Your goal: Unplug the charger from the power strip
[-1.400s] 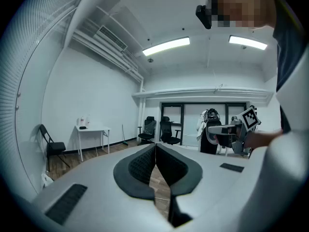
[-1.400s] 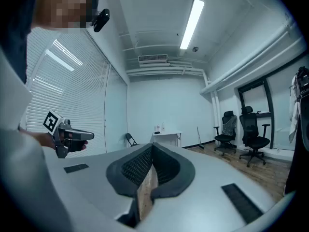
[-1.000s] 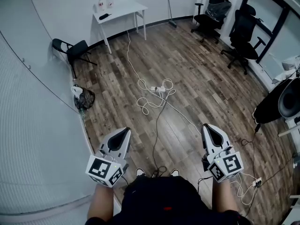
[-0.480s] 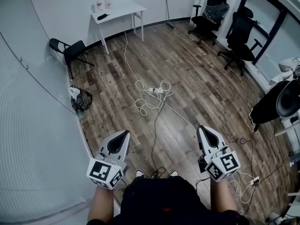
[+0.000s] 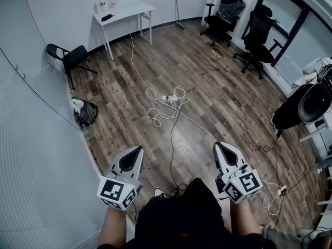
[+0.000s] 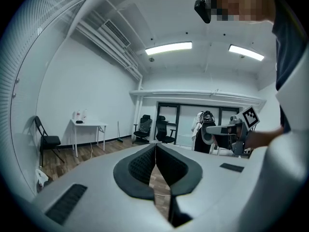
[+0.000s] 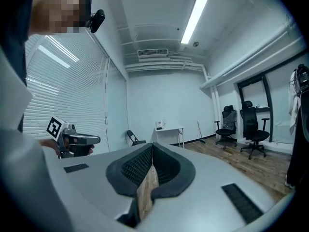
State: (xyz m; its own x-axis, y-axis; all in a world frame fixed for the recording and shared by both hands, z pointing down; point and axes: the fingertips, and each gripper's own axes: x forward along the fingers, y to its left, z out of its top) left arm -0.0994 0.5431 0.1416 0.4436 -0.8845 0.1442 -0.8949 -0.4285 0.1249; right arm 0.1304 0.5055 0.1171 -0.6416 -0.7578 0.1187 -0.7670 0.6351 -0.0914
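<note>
Power strip [image 5: 167, 98] w/ charger (too small to single out) lies on floor amid white cable loops [image 5: 155, 117], well ahead of left tool [image 5: 138, 149] & right tool [image 5: 217, 146], both pinched closed, empty, prob. because approach isn't done.

You see the power strip [image 5: 167, 98] far off on the floor, too small to tell which plug is the charger. The cords [image 5: 175, 104] round it tangle beyond following. The left tool [image 6: 155, 149] and right tool [image 7: 152, 148] block the near floor in their own views. Your forearms [image 5: 111, 226] run off the head view's lower edge.
</note>
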